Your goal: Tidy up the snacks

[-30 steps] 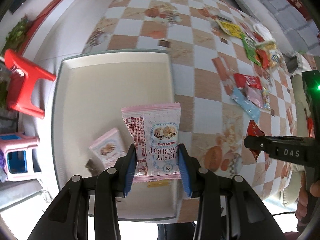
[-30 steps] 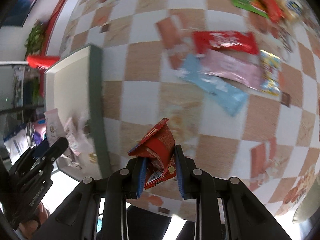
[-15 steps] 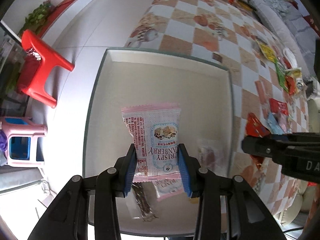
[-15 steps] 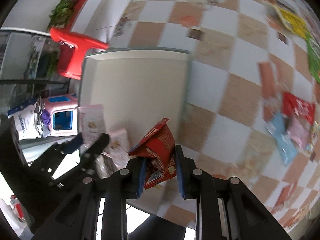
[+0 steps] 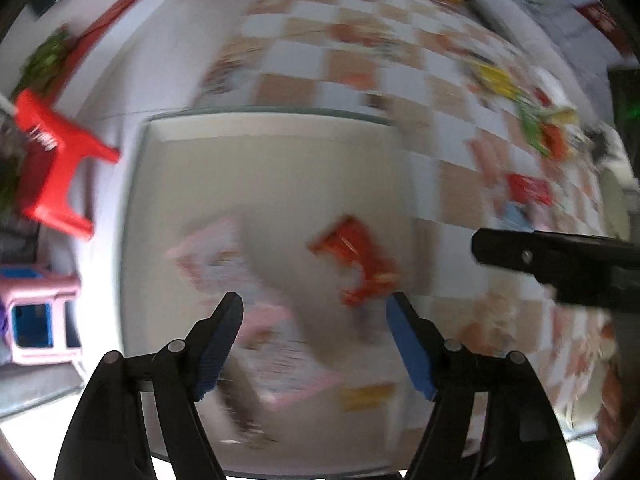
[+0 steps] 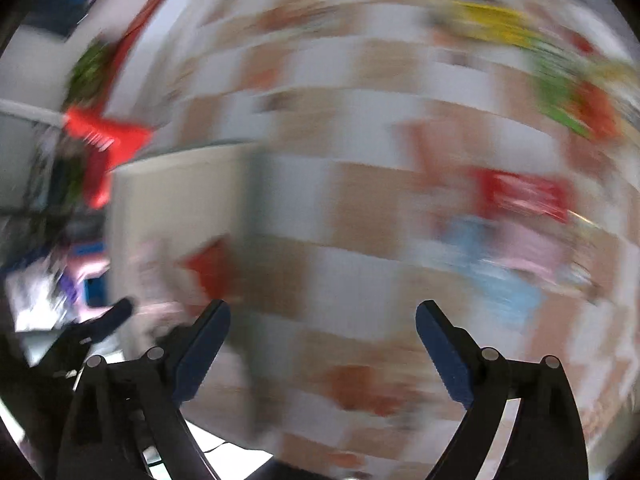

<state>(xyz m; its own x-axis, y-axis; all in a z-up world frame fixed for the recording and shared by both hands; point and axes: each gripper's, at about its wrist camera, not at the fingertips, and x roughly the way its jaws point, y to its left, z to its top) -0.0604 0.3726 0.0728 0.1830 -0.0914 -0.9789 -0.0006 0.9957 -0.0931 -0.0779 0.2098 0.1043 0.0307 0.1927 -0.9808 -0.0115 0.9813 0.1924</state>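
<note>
Motion blur smears both views. Left of the tray (image 5: 168, 184) stand a red stool (image 5: 52, 176) and a pink stool (image 5: 36, 320). Inside the tray lie pink packets (image 5: 280, 356) on its left and a red packet (image 5: 356, 260) on its right. Left gripper (image 5: 314, 308) hangs over the tray, fingers spread wide, empty. Right of the tray, on the checkered tabletop (image 6: 360, 208), more snacks (image 6: 524, 196) lie scattered; right gripper (image 6: 322, 312) hovers there, fingers likewise apart and empty.

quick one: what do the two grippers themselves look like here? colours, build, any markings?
Both match: the left gripper and right gripper have glossy black linkage arms with round pivot pins, and tapered fingers faced with blue pads. No cables or sleeves show. Blur hides any lettering on the right gripper's black body in the left view.
</note>
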